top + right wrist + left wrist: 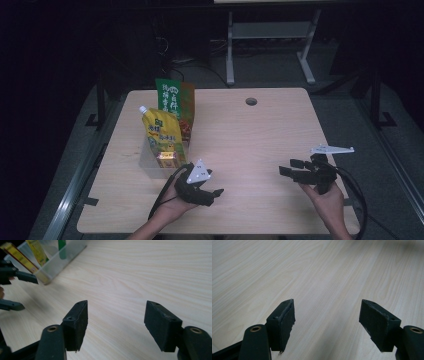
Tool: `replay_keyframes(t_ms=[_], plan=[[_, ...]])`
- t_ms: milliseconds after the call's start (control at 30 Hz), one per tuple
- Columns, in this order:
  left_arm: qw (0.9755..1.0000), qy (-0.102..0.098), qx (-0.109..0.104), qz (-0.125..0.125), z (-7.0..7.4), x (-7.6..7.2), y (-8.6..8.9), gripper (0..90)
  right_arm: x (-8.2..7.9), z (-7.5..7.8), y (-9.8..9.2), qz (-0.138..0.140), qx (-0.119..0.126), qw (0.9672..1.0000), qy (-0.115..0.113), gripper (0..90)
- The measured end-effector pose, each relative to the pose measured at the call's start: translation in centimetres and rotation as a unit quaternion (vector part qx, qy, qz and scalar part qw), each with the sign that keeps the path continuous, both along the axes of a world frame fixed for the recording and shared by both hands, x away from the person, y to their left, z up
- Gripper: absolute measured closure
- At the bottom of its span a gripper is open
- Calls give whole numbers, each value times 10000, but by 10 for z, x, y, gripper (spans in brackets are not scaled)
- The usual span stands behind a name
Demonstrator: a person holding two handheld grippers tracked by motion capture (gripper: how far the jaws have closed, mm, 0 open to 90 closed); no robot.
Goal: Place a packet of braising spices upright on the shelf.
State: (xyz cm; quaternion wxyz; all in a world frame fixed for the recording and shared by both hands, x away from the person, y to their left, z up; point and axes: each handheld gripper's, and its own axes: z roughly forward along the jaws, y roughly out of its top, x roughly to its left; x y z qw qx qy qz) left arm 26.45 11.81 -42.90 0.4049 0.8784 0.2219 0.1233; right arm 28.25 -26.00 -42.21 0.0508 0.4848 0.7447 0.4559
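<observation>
Across the middle of the scene lies the pale wooden desk point(260, 135), with a round hole point(251, 101) near its far edge. On its left half stands a clear plastic bin point(150, 162) holding a green packet point(169, 97) at the far end and a yellow spouted pouch point(161, 136) nearer. Just right of the bin's near end, the left tongs point(216, 194) hover spread, nothing between them. Well apart at near right, the right tongs point(289, 167) point left, likewise spread and empty.
</observation>
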Motion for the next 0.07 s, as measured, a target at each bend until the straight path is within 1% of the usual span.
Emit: replay_keyframes(t_ms=[67], plan=[[10000, -6, 11, -3, 0, 0, 0, 279, -2, -1, 1, 14, -15, 10000, -25, 337]])
